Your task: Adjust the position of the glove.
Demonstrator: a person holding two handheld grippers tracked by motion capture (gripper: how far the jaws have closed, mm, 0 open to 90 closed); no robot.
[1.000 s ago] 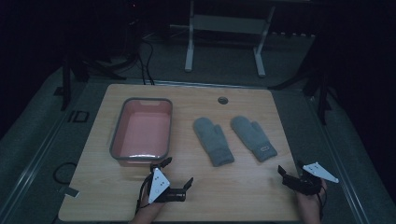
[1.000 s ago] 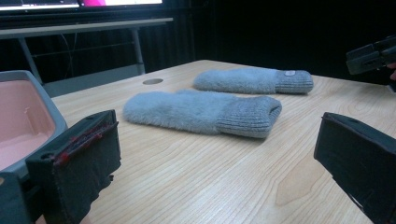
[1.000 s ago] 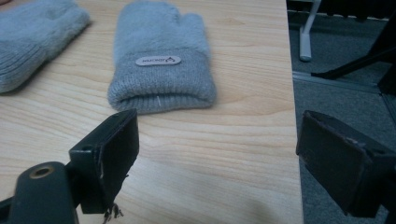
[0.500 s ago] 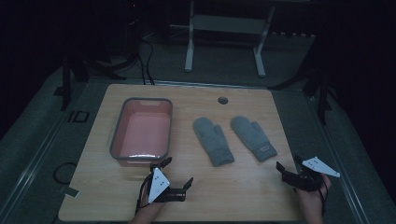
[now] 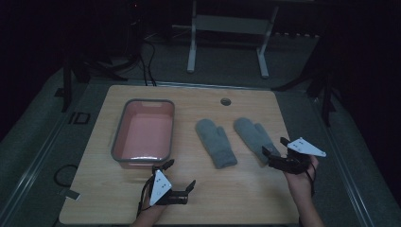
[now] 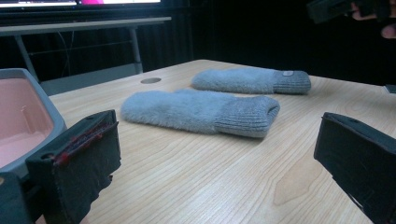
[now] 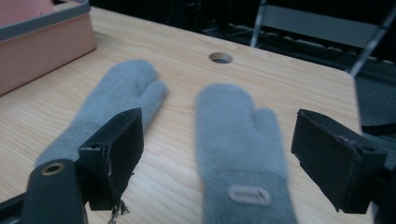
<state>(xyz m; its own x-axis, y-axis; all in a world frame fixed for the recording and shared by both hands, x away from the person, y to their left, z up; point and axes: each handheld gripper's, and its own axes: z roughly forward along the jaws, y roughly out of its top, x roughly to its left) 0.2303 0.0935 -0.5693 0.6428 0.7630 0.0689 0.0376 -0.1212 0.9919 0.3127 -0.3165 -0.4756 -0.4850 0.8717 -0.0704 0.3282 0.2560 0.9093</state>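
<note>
Two grey mittens lie side by side on the wooden table [image 5: 236,194]: the left mitten [image 5: 216,142] [image 6: 196,109] [image 7: 116,98] and the right mitten [image 5: 253,132] [image 6: 247,80] [image 7: 238,126]. My right gripper [image 5: 274,145] [image 7: 215,154] hovers open just above the right mitten's cuff. Its jaws have just closed a little, and its own view shows the cuff under the gap with the pads clear of it. My left gripper [image 5: 178,175] [image 6: 215,154] rests open near the front edge, pointing at the left mitten, with nothing between its jaws.
A pink tub with a grey rim [image 5: 118,132] [image 6: 46,100] [image 7: 46,18] stands at the table's left, just beyond my left gripper. A round cable hole [image 5: 225,101] sits near the far edge. A metal stand's legs rise on the floor behind.
My right hand has risen and moved in from the table's right edge to the right mitten's cuff. The left hand and both mittens have stayed put.
</note>
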